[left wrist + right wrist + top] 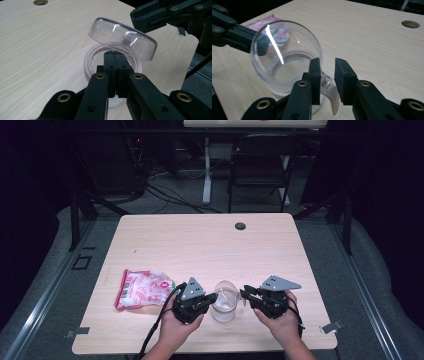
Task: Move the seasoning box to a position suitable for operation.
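Note:
A clear round container (pixel 223 309) stands near the table's front edge, its clear hinged lid (pixel 226 287) tipped up and open. My left gripper (pixel 212 298) reaches in from the left, jaws shut on the container's near wall (pixel 90 62), just under the raised lid (pixel 122 38). My right gripper (pixel 243 293) comes in from the right and is open. In the right gripper view its jaws (pixel 327 67) straddle a clear tab (pixel 332 96) on the container's side without closing on it. The lid (pixel 284 50) stands upright there.
A red and white snack packet (pixel 142 288) lies flat left of the left gripper. A round cable hole (pixel 240 226) sits near the table's far edge. Bare wood spreads across the back of the table (pixel 200 245). A folding chair (pixel 260 165) stands beyond it.

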`<state>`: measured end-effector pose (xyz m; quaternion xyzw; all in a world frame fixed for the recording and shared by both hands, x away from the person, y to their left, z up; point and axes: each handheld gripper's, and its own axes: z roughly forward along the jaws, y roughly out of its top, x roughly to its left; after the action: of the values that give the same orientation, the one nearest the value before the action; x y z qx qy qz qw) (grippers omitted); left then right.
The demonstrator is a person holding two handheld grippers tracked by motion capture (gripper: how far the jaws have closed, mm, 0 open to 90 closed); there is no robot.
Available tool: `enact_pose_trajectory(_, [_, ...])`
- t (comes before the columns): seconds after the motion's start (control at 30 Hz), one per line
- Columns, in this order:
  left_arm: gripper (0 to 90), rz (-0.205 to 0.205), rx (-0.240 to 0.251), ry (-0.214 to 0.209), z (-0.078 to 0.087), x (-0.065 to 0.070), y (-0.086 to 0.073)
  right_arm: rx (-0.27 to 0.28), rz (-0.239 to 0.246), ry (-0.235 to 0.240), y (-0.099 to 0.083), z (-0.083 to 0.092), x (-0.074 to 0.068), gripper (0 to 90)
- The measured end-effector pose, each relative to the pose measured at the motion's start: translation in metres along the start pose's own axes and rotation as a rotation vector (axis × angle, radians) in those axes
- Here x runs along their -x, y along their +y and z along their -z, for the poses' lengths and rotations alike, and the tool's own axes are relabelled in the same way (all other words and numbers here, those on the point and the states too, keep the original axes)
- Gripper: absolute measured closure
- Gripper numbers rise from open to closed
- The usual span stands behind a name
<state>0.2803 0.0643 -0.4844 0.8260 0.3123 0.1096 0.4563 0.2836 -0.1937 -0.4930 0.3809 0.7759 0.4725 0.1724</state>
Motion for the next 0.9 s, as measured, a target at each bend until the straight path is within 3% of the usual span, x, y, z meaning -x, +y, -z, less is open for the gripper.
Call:
enact_pose_trajectory(0.47, [87.7,-0.026,-0.017,0.004,-0.001,0.004,0.021,0.029,0.053,0.081,0.016,0.024,-0.021,63.0])
enact_pose_trajectory(0.9, [80.0,-0.036,-0.016,-0.009,-0.003,0.007,0.037,0.031,0.115,0.067,0.017,0.019,-0.032,47.3])
